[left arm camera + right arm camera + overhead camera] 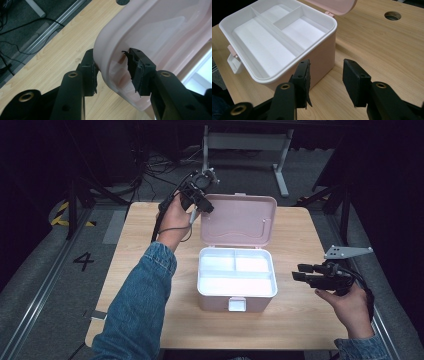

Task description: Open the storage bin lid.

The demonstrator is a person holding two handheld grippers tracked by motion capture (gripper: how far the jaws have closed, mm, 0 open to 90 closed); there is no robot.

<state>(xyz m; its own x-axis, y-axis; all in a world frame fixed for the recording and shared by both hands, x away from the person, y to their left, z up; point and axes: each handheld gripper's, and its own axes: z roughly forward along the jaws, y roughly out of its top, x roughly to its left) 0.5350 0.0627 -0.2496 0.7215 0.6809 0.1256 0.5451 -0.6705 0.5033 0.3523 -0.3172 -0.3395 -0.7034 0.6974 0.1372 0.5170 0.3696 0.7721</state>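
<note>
Pink hard-plastic storage box (pixel 235 295), white three-compartment insert tray (pixel 236 272), centre of light wood table (pixel 145 235). All three compartments empty.

Hinged pink lid (pixel 239 220): raised upright behind box, rounded left corner between jaws of left gripper (pixel 112 71). Outer pad touching rim, inner pad apart; jaws parted, no firm grip.

Handling, judged: light, rigid, smooth and slippery; thin lid flexible. Best hold: lid rim or white front latch (pixel 237 304).

Right gripper (pixel 325 82): jaws wide, nothing between, just beside box's right wall.
</note>
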